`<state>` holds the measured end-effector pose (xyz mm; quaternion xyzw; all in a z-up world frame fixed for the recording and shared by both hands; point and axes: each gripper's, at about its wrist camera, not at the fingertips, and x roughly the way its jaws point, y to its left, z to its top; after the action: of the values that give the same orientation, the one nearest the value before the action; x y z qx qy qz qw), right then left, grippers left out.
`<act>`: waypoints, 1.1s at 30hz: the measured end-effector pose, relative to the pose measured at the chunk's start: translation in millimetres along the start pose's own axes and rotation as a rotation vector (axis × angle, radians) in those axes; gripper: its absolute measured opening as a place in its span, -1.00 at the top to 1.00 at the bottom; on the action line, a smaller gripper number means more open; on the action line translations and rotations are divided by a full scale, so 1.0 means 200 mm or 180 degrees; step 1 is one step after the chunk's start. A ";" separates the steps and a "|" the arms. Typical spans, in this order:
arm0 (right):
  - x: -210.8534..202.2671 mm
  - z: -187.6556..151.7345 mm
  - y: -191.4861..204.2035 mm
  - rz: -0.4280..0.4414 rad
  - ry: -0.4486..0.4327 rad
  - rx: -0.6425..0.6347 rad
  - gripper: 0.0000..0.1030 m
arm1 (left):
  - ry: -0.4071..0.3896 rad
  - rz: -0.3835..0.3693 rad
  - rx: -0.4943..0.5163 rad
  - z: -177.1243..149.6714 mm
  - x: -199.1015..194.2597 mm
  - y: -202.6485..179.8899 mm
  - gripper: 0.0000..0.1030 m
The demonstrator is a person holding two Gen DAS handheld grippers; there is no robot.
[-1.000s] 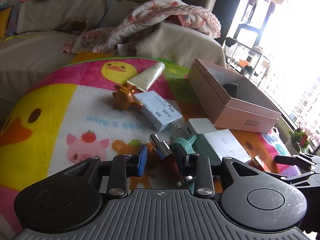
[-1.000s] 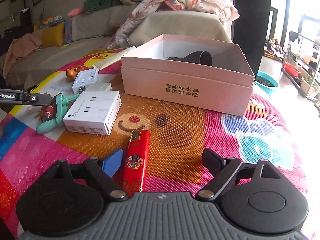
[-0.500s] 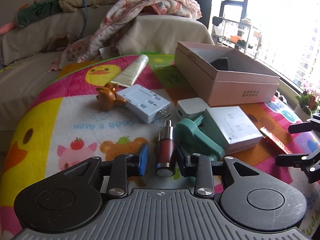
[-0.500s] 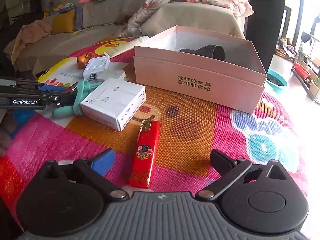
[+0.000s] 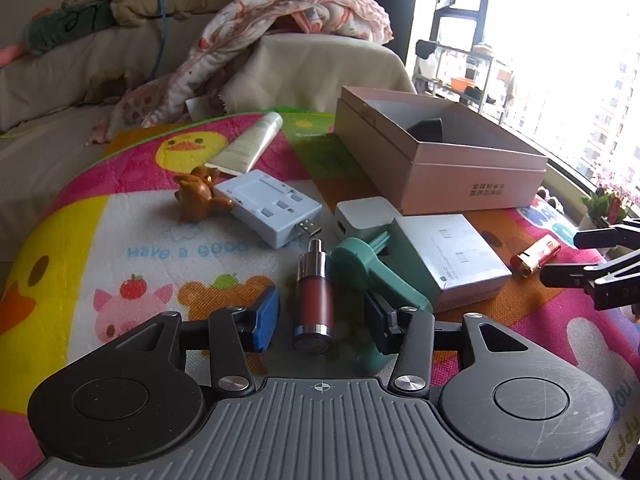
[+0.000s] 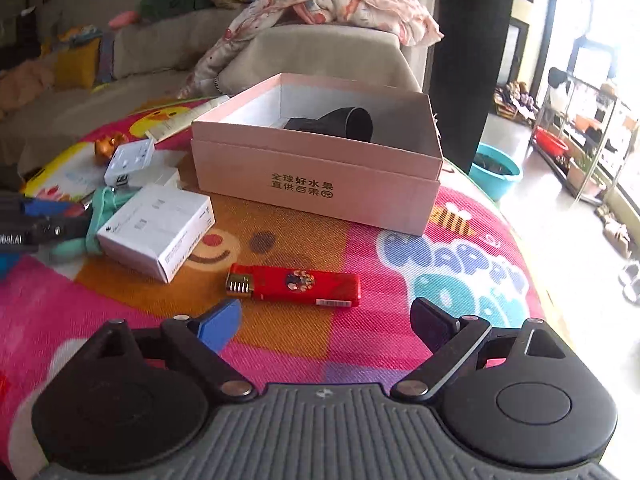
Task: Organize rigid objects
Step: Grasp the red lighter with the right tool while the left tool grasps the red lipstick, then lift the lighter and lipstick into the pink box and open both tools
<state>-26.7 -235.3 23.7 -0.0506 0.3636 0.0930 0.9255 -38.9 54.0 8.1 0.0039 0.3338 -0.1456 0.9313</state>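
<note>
Where printing shows, pink box reads 全球好水果 (front)

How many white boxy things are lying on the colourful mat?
3: a USB hub beside the brown figurine, a small charger block in front of the pink box, and a carton against the green clip. Others may be hidden.

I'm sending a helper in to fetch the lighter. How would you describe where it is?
Find the open pink box on the cartoon mat. On the mat in front of its printed side, right of the white carton, lies the lighter: the only flat red stick, with a gold metal end.
</note>
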 end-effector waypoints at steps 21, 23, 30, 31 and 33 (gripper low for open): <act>-0.02 -0.03 0.13 0.0167 -0.0012 -0.0223 -0.58 | -0.0073 -0.0142 0.0125 -0.01 -0.08 0.00 0.54; -0.06 -0.03 0.11 0.0191 -0.0046 -0.0221 -0.58 | -0.0125 -0.0294 0.0038 0.02 -0.13 0.00 0.54; -0.32 0.25 -0.01 0.0048 -0.0813 -0.0173 -0.58 | -0.0855 -0.0807 0.0212 0.55 -0.28 -0.15 0.54; -0.35 0.32 -0.02 -0.0014 -0.0971 -0.0182 -0.58 | -0.0963 -0.0886 0.0244 0.65 -0.29 -0.18 0.54; -0.38 0.45 -0.04 -0.0128 -0.1208 -0.0215 -0.58 | -0.1113 -0.0991 0.0327 0.84 -0.26 -0.27 0.54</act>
<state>-19.8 -239.2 140.2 -0.0703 0.1782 0.0945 0.9769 12.4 -1.0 175.8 -0.0256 0.1562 -0.3027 0.9398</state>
